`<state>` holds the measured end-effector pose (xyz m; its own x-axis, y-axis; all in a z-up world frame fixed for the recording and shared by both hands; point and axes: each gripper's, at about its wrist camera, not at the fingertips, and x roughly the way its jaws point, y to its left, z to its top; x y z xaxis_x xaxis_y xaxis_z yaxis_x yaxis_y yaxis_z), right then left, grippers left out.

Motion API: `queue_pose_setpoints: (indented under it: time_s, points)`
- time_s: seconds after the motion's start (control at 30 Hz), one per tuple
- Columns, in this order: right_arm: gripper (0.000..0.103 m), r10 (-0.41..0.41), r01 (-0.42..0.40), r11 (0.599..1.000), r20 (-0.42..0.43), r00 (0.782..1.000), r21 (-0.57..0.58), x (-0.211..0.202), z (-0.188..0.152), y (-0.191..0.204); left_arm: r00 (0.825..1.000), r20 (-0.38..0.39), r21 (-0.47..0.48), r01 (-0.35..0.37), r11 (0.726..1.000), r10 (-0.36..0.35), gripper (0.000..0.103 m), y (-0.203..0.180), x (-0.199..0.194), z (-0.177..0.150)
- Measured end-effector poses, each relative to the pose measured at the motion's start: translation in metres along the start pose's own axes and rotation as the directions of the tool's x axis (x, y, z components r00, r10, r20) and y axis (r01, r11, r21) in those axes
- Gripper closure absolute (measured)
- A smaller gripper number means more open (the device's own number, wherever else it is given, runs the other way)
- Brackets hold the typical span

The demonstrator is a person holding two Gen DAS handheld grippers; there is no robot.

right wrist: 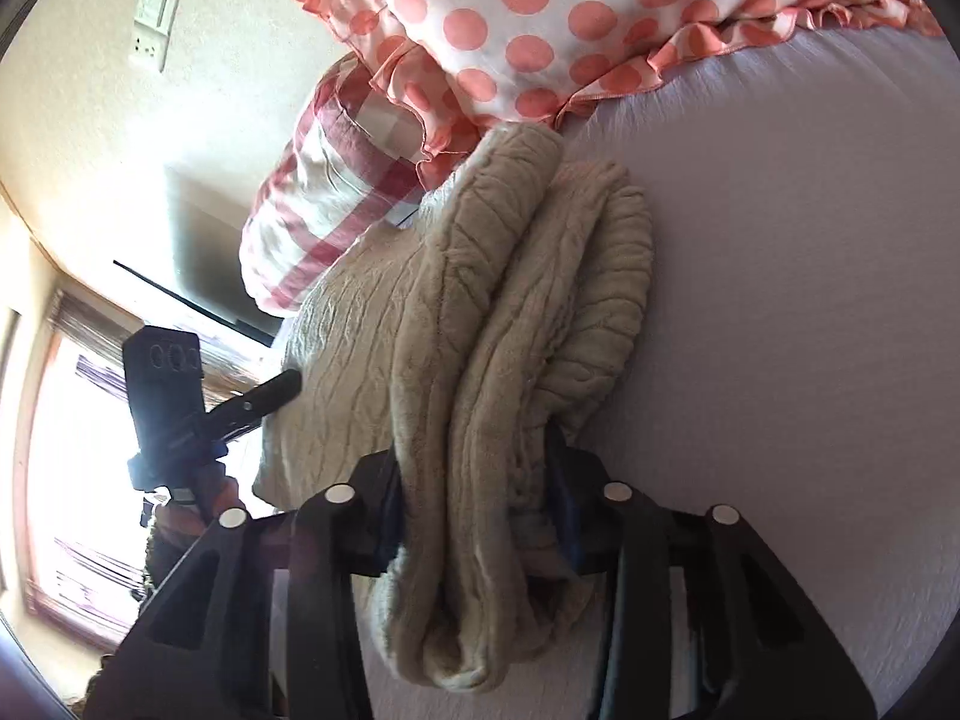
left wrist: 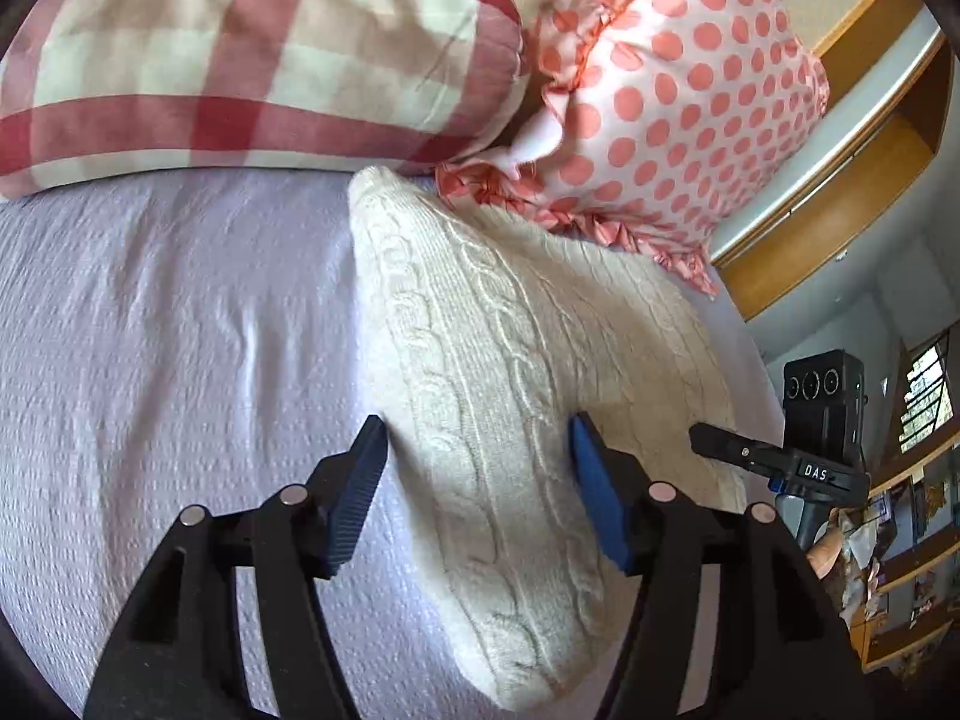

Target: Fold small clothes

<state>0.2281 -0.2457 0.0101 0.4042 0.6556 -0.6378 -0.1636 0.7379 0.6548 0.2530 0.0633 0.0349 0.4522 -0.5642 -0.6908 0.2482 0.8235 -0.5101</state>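
A cream cable-knit sweater (left wrist: 510, 372) lies folded on the lilac bedspread (left wrist: 180, 330). My left gripper (left wrist: 477, 450) is open, its blue pads either side of the sweater's near edge, just above it. In the right wrist view the sweater (right wrist: 480, 312) is bunched in thick folds. My right gripper (right wrist: 474, 516) is shut on a bundle of those folds, which hides its pads. The right gripper (left wrist: 720, 441) also shows at the sweater's right edge in the left wrist view. The left gripper (right wrist: 270, 393) shows at the left in the right wrist view.
A red-and-white checked pillow (left wrist: 240, 54) and a pink polka-dot ruffled pillow (left wrist: 672, 102) lie at the head of the bed, just beyond the sweater. A wooden shelf unit (left wrist: 840, 180) stands past the bed's right edge. A wall socket (right wrist: 153, 18) is on the wall.
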Motion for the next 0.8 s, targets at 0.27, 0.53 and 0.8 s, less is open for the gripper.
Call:
queue_pose_setpoints:
  time_s: [0.27,0.53,0.8]
  points:
    - [0.029,0.166,-0.159,0.984,0.086,0.982,-0.078,-0.048,-0.007,0.048,0.986,0.159,0.153,0.019,0.988,-0.043,0.024,-0.061,-0.046,0.0]
    - [0.031,0.042,-0.042,0.999,0.074,0.996,-0.003,-0.019,-0.012,0.033,0.972,0.13,0.246,-0.221,0.944,0.194,0.019,-0.097,0.023,-0.01]
    - [0.001,-0.287,0.366,0.904,0.318,0.903,-0.223,-0.09,-0.086,0.078,0.931,0.173,0.273,-0.358,0.893,0.32,0.002,-0.083,-0.052,-0.087]
